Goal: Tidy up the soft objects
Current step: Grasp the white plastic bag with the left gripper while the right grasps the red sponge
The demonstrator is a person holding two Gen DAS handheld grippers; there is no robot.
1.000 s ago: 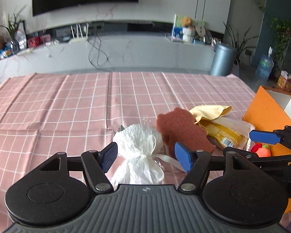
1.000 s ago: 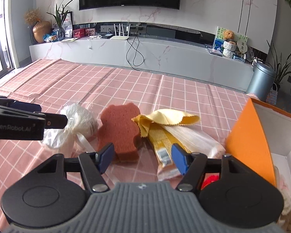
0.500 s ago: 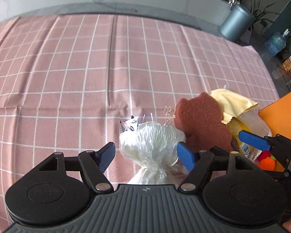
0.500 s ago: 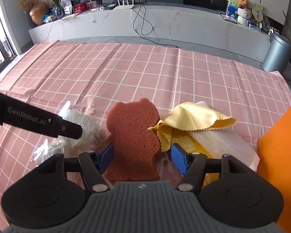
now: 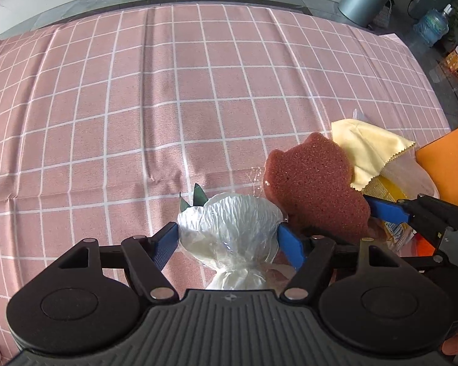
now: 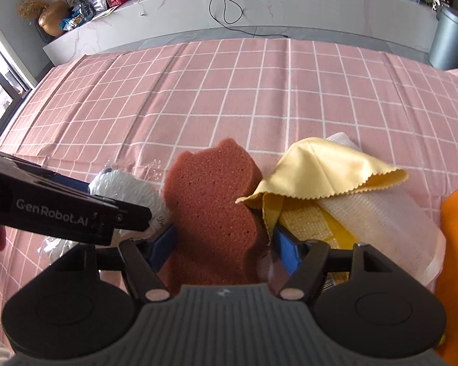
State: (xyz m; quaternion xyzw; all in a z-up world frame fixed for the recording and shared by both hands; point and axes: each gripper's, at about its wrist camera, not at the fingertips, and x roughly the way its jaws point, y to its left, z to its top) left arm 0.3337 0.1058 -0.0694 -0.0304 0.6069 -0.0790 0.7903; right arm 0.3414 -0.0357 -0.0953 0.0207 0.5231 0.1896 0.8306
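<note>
Both grippers straddle soft things on the pink checked cloth (image 5: 198,97).

Nearest in the left wrist view, the left gripper (image 5: 227,242) has its blue pads at either flank of the white bag (image 5: 232,228); its jaws have just been closing, and whether the pads press the plastic I cannot tell. Just right of the bag lies the brown sponge (image 6: 210,207), and the right gripper (image 6: 224,244) stands apart around its near end, jaws just opened further, pads beside the foam. Right of the sponge, touching it, the yellow cloth (image 6: 320,167) lies over a clear packet (image 6: 381,219). Further right of the sponge stands the orange box (image 5: 452,170). Beyond the sponge the checked cloth runs to the far edge.
</note>
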